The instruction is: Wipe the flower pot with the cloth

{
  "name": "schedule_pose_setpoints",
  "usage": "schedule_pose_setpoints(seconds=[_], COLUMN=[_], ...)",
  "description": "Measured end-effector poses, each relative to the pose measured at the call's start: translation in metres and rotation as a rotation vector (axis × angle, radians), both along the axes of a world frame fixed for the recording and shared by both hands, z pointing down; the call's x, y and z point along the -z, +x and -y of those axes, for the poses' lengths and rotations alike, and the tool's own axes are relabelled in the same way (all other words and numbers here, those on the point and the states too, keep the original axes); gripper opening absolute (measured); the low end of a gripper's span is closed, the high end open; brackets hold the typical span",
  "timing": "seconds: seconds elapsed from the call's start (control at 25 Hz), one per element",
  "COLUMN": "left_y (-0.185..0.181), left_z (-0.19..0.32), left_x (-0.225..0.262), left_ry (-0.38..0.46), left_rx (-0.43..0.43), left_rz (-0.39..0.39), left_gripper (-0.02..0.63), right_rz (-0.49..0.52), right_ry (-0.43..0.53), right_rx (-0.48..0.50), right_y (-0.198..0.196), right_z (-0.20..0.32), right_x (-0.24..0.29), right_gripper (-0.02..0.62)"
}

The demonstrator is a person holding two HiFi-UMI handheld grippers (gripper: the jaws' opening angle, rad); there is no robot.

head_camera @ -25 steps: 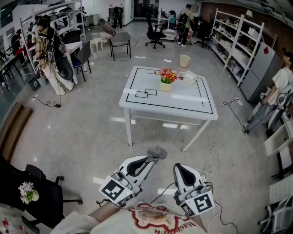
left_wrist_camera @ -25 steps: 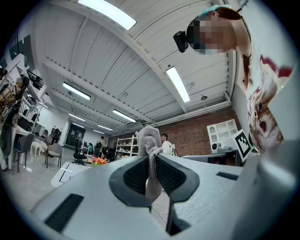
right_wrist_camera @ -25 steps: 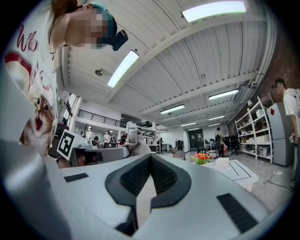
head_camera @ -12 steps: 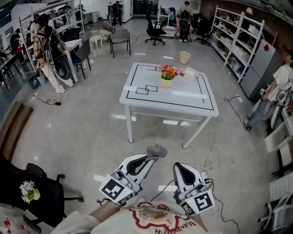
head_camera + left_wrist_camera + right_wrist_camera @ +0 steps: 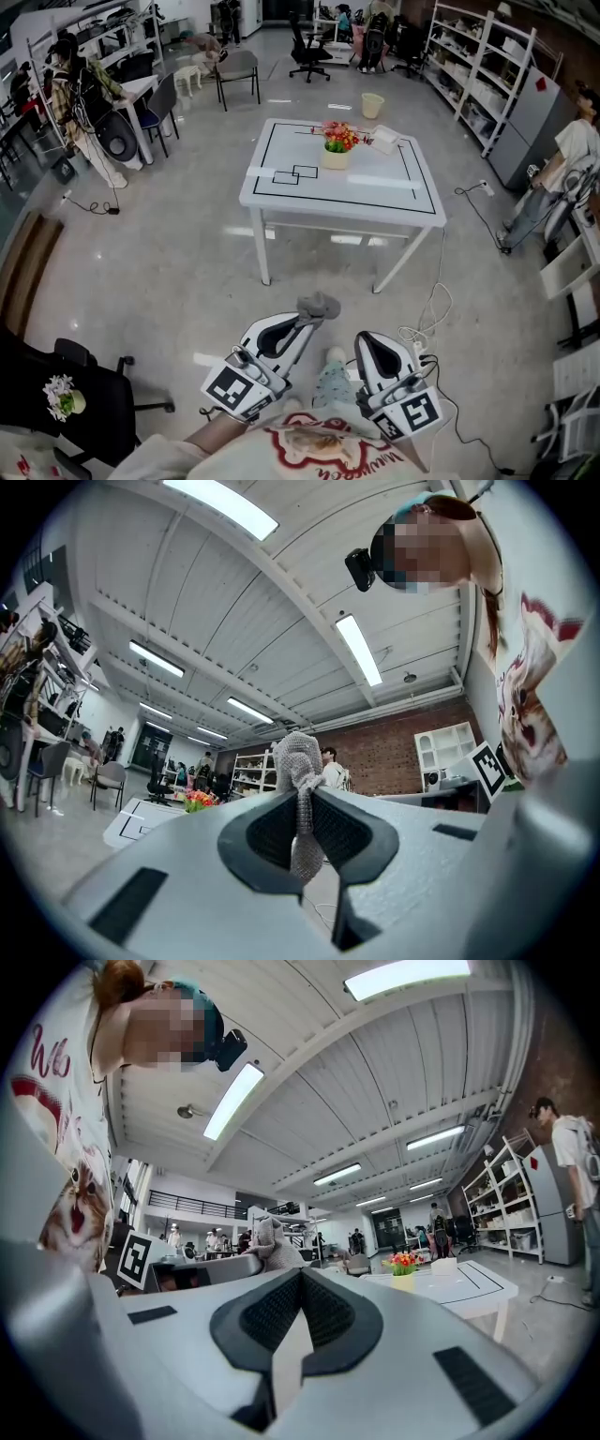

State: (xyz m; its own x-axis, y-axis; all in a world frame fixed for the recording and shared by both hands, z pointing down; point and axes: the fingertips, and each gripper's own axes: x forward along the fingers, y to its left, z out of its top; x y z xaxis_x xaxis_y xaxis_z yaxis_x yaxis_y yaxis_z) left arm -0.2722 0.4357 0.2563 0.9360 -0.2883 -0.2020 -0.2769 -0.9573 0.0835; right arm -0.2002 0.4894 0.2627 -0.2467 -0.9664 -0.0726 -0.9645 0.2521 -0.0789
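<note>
A cream flower pot [image 5: 335, 159] with red and yellow flowers stands on the far half of the white table [image 5: 342, 202], well ahead of both grippers. My left gripper [image 5: 306, 322] is shut on a grey knitted cloth [image 5: 319, 305], which bunches up above the tips. In the left gripper view the cloth [image 5: 300, 761] is pinched between the closed jaws, and the flowers [image 5: 195, 801] show small at the left. My right gripper [image 5: 368, 341] hangs beside the left one, shut and holding nothing. In the right gripper view the pot [image 5: 404, 1281] is far off at the right, and the cloth [image 5: 267, 1243] shows at the left.
A white box [image 5: 385, 141] lies on the table beside the pot. A yellow bin [image 5: 373, 105] and office chairs [image 5: 237, 73] stand beyond the table. Shelves [image 5: 469, 56] and a person [image 5: 567, 159] are at the right. A cable [image 5: 429, 319] trails on the floor, and a black chair [image 5: 84, 389] is at the lower left.
The table and pot have slid slightly upward in the head view. A leg and shoe now show between the grippers. Both grippers keep their places and stay shut.
</note>
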Motion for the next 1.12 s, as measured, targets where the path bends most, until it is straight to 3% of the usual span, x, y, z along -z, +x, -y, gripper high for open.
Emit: schedule_pose_setpoints(seconds=[0.56, 1.12], left_y=[0.037, 0.14], left_z=[0.064, 0.194], left_x=[-0.012, 0.007], left_ry=[-0.02, -0.011], left_rx=[0.011, 0.044], left_rz=[0.022, 0.013], left_gripper=[0.034, 0.034], right_rz=[0.02, 0.003], right_ry=[-0.011, 0.015], right_rx=[0.026, 0.082], right_y=[0.034, 0.139], right_z=[0.066, 0.206], right_x=[-0.01, 0.013], right_gripper=[-0.002, -0.002])
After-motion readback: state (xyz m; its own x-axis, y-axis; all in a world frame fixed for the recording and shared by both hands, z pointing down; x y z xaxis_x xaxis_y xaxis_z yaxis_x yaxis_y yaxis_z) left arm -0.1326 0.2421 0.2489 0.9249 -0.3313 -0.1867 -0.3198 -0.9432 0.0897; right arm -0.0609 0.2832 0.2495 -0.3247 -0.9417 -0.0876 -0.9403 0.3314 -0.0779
